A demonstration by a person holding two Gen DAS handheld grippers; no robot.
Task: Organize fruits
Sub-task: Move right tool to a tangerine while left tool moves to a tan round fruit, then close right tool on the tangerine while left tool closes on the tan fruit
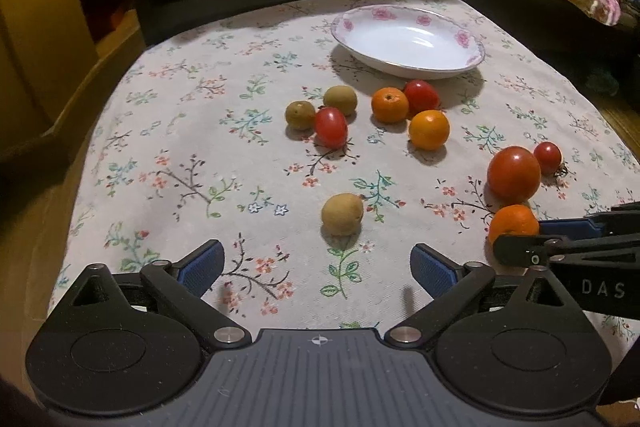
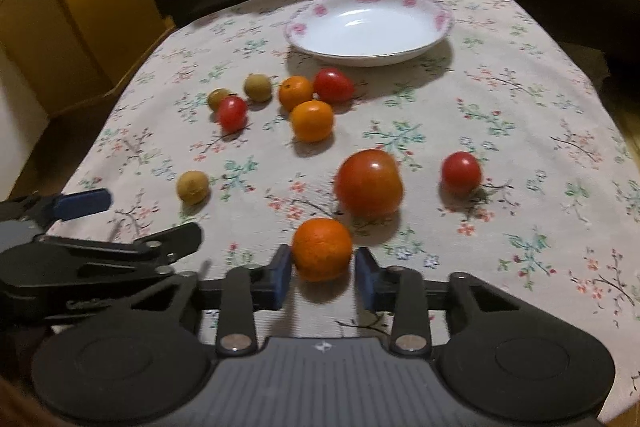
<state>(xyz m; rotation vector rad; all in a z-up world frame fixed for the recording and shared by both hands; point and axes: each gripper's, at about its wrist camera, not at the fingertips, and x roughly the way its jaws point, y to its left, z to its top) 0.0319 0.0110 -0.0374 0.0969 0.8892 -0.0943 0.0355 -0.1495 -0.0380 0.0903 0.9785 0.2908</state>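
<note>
My right gripper (image 2: 323,269) sits round the near orange (image 2: 322,249), pads not squeezing yet; I shd close slow & centred, then lift to plate (image 2: 442,23); left gripper (image 1: 316,263) wide open, holding nothing.

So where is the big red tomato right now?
The big tomato sits on the flowery tablecloth, mid-frame in the right wrist view, just beyond the orange between the right gripper fingers, with a small tomato to its right.
</note>
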